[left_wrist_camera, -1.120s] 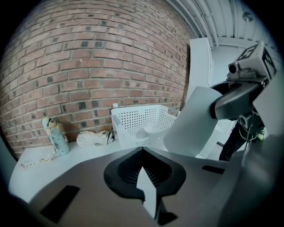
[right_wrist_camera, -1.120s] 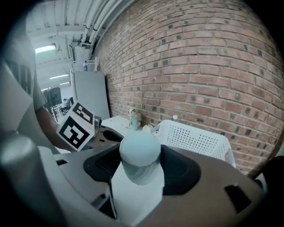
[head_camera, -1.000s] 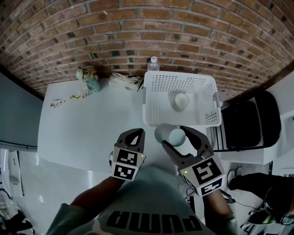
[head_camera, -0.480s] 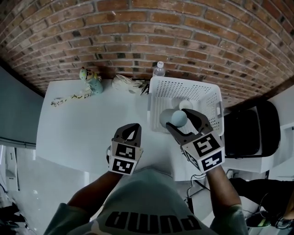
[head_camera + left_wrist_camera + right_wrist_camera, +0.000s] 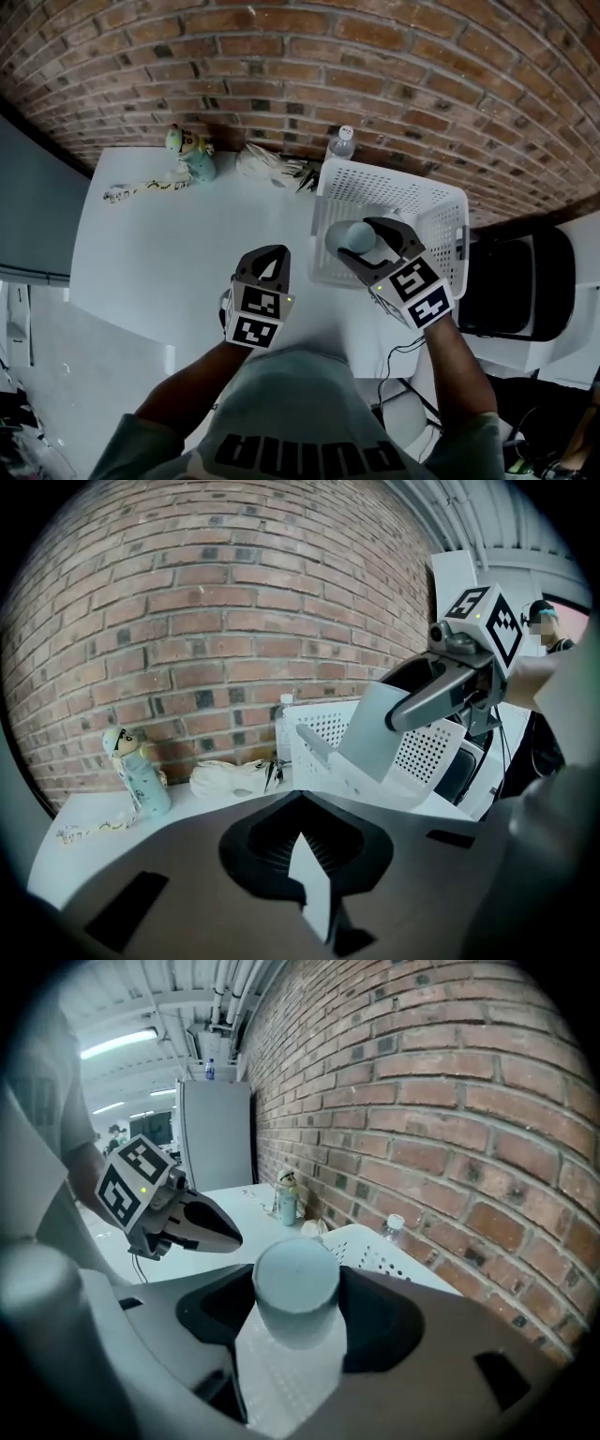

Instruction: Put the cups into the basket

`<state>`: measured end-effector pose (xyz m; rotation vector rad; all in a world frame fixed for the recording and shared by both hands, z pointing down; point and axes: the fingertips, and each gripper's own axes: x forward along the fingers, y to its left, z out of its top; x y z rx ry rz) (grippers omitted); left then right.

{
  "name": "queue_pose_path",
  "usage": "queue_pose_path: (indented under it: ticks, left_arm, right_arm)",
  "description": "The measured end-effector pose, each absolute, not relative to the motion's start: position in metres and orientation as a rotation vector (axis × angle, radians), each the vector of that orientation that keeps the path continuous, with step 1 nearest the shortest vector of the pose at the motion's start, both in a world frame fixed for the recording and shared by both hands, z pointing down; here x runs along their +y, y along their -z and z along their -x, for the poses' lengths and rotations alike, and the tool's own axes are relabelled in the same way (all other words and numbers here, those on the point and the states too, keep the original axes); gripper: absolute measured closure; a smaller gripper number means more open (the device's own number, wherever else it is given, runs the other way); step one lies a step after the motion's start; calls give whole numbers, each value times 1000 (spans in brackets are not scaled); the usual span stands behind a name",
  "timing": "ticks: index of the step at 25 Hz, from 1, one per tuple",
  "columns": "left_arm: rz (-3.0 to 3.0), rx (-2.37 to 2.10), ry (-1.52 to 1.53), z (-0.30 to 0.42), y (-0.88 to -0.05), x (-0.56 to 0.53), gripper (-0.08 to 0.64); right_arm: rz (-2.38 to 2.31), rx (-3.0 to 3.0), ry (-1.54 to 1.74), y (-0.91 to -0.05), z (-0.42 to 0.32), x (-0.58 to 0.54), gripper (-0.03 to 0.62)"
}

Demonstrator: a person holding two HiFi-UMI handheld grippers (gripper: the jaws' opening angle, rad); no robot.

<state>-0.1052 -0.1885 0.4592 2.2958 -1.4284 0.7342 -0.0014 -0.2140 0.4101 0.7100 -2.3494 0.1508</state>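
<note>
Carried forward since a second ago, the right gripper now hangs over the basket, clamped on a cup (long axis tilted along the jaws); the left gripper, closed and empty, sits farther off.

The basket sits on the table at 3 o'clock. A bottle stands behind it. A cup is over it.

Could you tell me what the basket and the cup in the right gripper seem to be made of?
The basket looks like white moulded plastic, matte: its walls carry regular rows of small holes. The cup looks like pale blue-grey plastic, perhaps coated paper: smooth, dull, without shine.
</note>
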Motion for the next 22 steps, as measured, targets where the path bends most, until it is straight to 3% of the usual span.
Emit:
queue_pose_path:
  ticks: [22]
  left_arm:
    - [-2211,-1427,-755,106,-500,-233,561]
  right_arm:
    - [-267,-2180,-143,-523,5,-238,304]
